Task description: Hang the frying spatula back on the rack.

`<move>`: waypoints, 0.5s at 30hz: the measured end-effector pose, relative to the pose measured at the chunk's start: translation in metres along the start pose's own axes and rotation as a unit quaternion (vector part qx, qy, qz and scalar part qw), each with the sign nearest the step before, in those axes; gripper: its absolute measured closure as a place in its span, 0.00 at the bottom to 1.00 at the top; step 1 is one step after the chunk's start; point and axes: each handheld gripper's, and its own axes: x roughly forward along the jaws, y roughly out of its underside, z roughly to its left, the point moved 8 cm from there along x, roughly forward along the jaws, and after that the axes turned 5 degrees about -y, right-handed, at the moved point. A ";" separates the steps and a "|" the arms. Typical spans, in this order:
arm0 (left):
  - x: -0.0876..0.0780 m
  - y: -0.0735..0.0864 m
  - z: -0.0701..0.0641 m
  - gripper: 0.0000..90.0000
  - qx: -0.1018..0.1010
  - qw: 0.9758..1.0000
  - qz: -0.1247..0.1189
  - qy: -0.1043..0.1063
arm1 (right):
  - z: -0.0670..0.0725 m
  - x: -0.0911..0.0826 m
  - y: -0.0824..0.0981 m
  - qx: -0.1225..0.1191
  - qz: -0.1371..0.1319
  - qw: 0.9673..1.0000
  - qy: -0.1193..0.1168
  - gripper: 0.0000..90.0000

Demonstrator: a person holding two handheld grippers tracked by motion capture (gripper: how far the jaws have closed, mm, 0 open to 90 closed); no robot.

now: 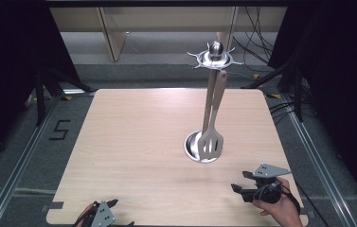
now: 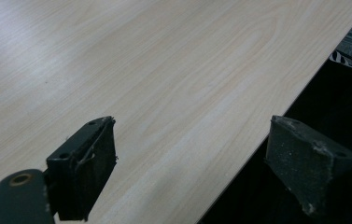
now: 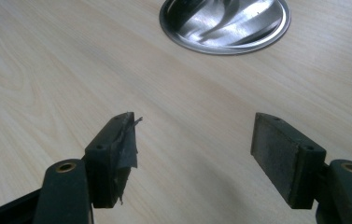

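Observation:
A metal utensil stand rises from a round shiny base (image 1: 191, 147) right of the table's middle, and a star-shaped hook ring (image 1: 215, 57) tops its pole. A pale slotted spatula (image 1: 211, 142) hangs from the ring, its blade down by the base. At the front right a hand holds my right gripper (image 1: 239, 181), open and empty, pointing left. In the right gripper view its jaws (image 3: 194, 144) stand wide over bare wood, with the base (image 3: 225, 23) ahead of them. My left gripper (image 1: 121, 213) sits at the front left edge, open (image 2: 192, 154) and empty, one jaw past the table edge.
The light wooden table (image 1: 133, 142) stands on grey carpet with metal rails along both sides. A "5" mark (image 1: 60, 128) lies on the floor at the left. Black stand legs and cables (image 1: 280, 99) sit at the far corners, and wooden furniture stands behind.

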 end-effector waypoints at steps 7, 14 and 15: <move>0.000 -0.001 0.000 0.17 0.002 1.000 -0.005 0.000 | 0.003 -0.003 0.003 -0.010 -0.006 1.000 0.004 0.35; 0.000 -0.001 -0.001 0.17 -0.001 1.000 -0.009 -0.001 | 0.008 -0.005 0.009 -0.017 -0.002 1.000 0.003 0.33; -0.001 -0.001 -0.001 0.17 0.000 1.000 -0.007 0.000 | 0.009 -0.005 0.011 -0.014 -0.003 1.000 0.005 0.33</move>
